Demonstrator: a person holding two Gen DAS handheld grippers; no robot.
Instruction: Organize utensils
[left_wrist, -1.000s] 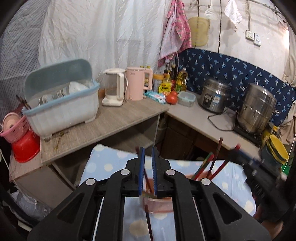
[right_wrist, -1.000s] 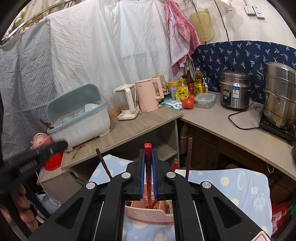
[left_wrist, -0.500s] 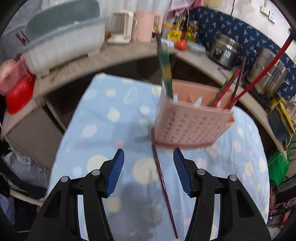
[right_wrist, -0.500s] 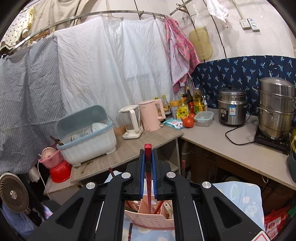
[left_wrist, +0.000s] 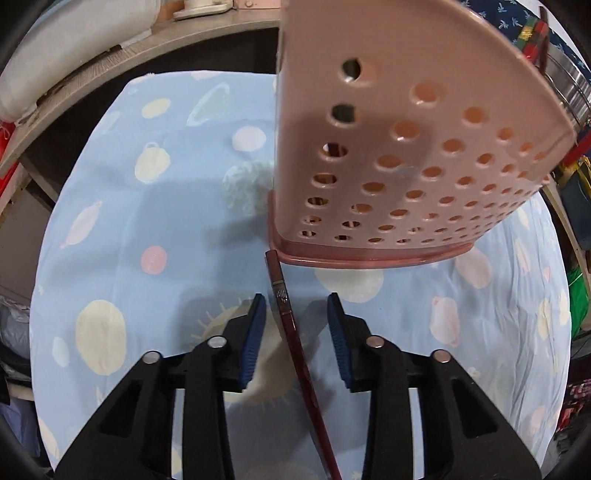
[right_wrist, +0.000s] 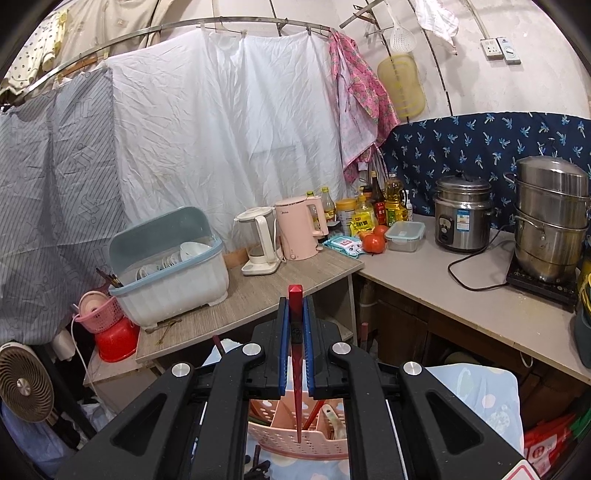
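While the left gripper gapes astride a flat chopstick, the right gripper clamps a red chopstick upright.

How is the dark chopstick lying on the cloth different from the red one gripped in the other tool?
The dark maroon chopstick lies flat on the blue patterned cloth; the bright red chopstick stands upright, tip down over the pink perforated plastic holder.

The maroon one sits loose between the open jaws of the left tool; the red one is clamped in the shut right tool.

The maroon one is outside the holder, by its base. Both are slim and tapered.
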